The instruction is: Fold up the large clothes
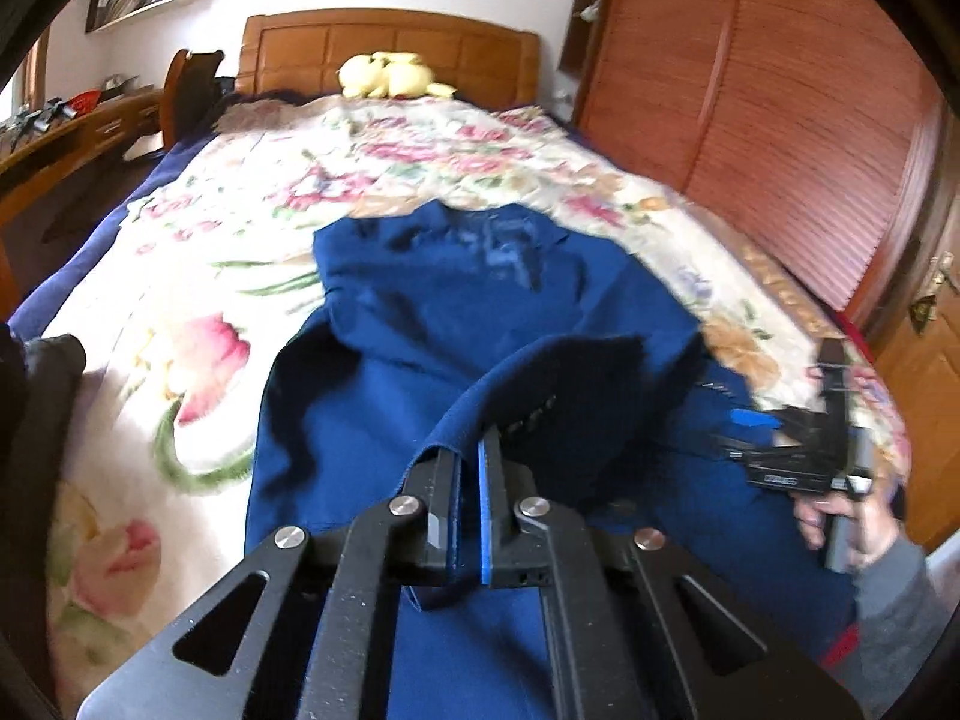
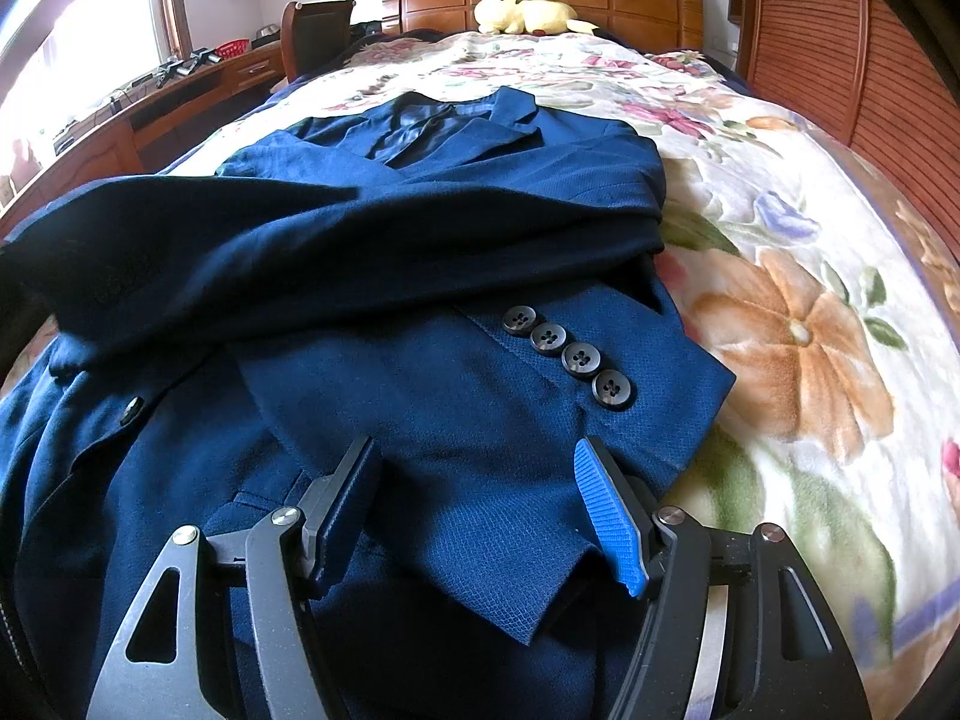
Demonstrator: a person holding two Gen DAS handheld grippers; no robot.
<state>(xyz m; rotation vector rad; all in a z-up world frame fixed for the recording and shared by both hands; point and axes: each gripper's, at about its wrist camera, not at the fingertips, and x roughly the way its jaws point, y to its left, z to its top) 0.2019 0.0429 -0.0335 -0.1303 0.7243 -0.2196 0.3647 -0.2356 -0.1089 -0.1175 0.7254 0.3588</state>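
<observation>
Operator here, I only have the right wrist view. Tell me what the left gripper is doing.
Observer: The left gripper is shut on a fold of the blue jacket, lifting it.
Operator: Report where my right gripper sits from that side.
Observer: The right gripper shows at the jacket's right edge, blurred.
Operator: Say what holds it.
Observer: A hand in a grey sleeve.

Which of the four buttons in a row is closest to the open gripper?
The lowest button, at the cuff end of the row on the blue jacket sleeve, nearest the right hand-held gripper.
</observation>
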